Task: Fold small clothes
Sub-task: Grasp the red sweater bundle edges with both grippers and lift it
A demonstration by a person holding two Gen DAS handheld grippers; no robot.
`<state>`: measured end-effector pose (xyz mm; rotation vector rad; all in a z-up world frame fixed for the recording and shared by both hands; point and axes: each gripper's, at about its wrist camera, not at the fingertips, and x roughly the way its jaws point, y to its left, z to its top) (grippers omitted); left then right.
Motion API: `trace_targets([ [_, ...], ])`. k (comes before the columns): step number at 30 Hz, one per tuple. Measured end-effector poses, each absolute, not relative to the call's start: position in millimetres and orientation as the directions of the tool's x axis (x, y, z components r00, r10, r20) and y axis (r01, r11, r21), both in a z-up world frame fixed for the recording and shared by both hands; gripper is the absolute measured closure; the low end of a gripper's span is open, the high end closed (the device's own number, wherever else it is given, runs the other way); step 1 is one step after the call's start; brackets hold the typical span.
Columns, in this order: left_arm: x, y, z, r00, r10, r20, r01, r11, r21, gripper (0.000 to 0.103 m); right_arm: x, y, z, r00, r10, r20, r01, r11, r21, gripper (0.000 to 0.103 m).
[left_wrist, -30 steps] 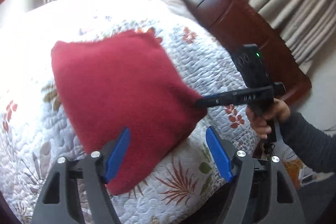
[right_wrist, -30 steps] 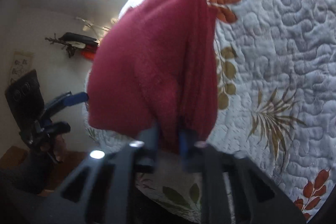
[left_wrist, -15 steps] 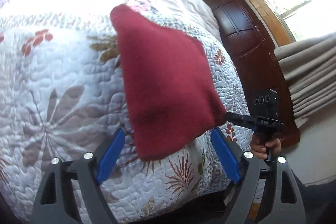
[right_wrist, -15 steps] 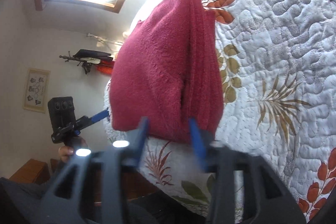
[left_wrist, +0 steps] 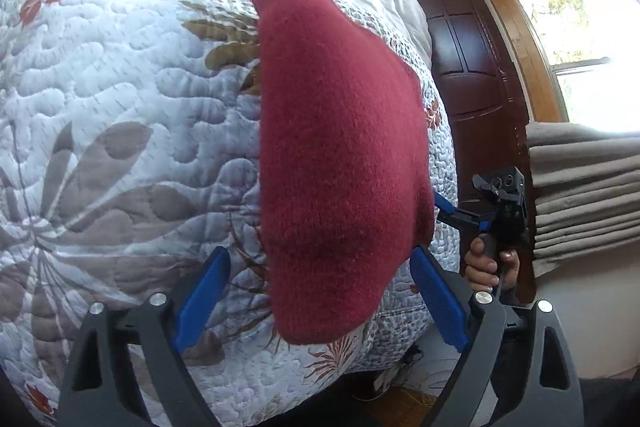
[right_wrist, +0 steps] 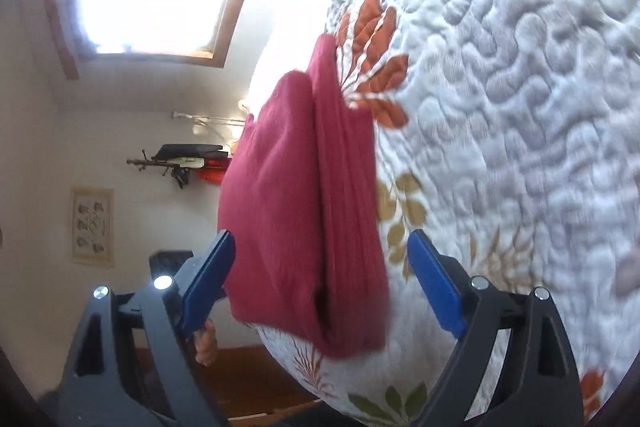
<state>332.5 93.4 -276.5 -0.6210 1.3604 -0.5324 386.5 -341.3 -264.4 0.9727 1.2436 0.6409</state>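
On the bed's quilt, near its edge, lies the folded red garment. Left gripper: jaws wide, straddling the garment's near end. Right gripper: jaws wide, around the garment's folded edge, gripping nothing.

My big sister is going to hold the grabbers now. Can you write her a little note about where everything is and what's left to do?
Left gripper: open, holding nothing, its blue fingers on either side of the near end of the red knit garment.
Right gripper: open too, empty, facing the garment's layered side.
The garment lies folded on the quilted bedspread, near the bed's edge, with stacked layers showing in the right wrist view.
Done: it is folded and set down, both grippers off it.
Left: probably check it is neat, maybe one more fold. No other clothes are in view.
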Motion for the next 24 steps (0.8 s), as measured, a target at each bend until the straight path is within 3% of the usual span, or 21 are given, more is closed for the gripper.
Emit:
trace_targets([
  [6,338,83,-279,0.084,-0.676,-0.733,-0.008,0.735,-0.678,0.011,428,-324,-275,0.167,0.904,-0.394,0.079,0.386,0.919,0.015],
  [18,319,32,-285,0.042,-0.671,-0.741,0.043,0.742,-0.669,0.008,487,-274,-294,0.021,0.901,-0.433,0.041,0.432,0.901,0.013],
  [24,322,33,-289,0.025,-0.704,-0.71,-0.006,0.71,-0.704,0.004,500,-247,-294,-0.008,0.89,-0.455,0.018,0.455,0.89,0.011],
])
